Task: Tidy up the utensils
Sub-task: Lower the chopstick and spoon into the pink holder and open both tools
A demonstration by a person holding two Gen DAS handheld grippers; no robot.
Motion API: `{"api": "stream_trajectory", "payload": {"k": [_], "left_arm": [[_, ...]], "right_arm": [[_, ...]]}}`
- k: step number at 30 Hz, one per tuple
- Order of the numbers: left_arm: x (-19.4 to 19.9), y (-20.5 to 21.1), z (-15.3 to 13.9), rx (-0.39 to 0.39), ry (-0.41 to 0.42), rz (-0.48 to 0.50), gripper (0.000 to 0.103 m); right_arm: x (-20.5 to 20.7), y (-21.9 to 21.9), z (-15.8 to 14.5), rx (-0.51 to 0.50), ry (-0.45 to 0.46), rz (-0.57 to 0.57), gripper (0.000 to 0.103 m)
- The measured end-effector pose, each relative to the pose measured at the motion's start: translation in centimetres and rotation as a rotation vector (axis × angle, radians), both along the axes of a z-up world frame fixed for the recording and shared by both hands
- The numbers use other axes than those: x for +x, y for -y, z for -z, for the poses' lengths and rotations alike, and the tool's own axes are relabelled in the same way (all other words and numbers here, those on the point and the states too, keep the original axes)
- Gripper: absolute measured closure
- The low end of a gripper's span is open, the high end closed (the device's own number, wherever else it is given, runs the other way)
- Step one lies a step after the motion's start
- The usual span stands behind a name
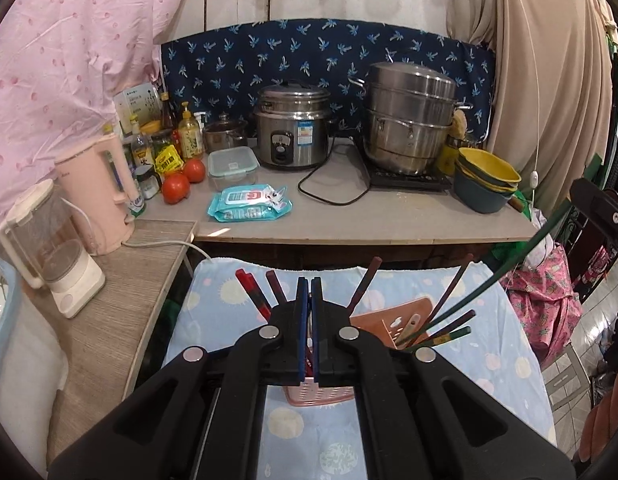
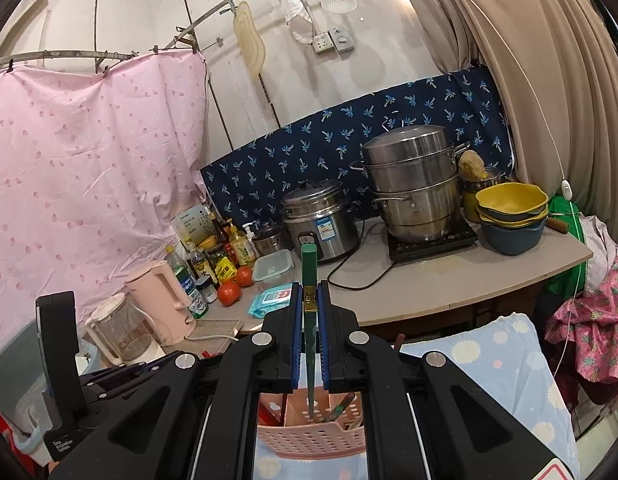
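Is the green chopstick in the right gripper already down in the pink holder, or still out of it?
Partly in. The green chopstick stands upright in the right gripper, tip inside the pink holder.

We had one fisheye camera behind each hand-held gripper, looking forward along its fingers. The left view sat low and close over the pink basket [image 1: 389, 326], facing straight at the tabletop [image 1: 369, 220] along the wall. The right view sat higher, tilted slightly, looking down into that basket [image 2: 313, 438] and taking in more wall. Both views shared the rice cooker [image 1: 293, 126], the steamer pot [image 1: 411, 116] and the pink curtain [image 1: 69, 60].
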State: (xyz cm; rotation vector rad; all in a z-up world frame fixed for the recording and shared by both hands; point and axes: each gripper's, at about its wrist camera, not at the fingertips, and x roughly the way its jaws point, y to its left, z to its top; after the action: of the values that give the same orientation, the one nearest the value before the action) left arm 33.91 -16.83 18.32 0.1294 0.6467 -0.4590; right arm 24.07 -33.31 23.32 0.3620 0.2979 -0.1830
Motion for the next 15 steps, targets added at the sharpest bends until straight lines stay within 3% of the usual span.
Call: {"api": "stream_trajectory", "payload": {"k": [15], "left_arm": [[3.0, 1.5, 6.3, 0.045, -0.101, -0.01, 0.102]], "right_arm": [[6.1, -0.4, 6.5, 0.004, -0.154, -0.037, 0.096]]}}
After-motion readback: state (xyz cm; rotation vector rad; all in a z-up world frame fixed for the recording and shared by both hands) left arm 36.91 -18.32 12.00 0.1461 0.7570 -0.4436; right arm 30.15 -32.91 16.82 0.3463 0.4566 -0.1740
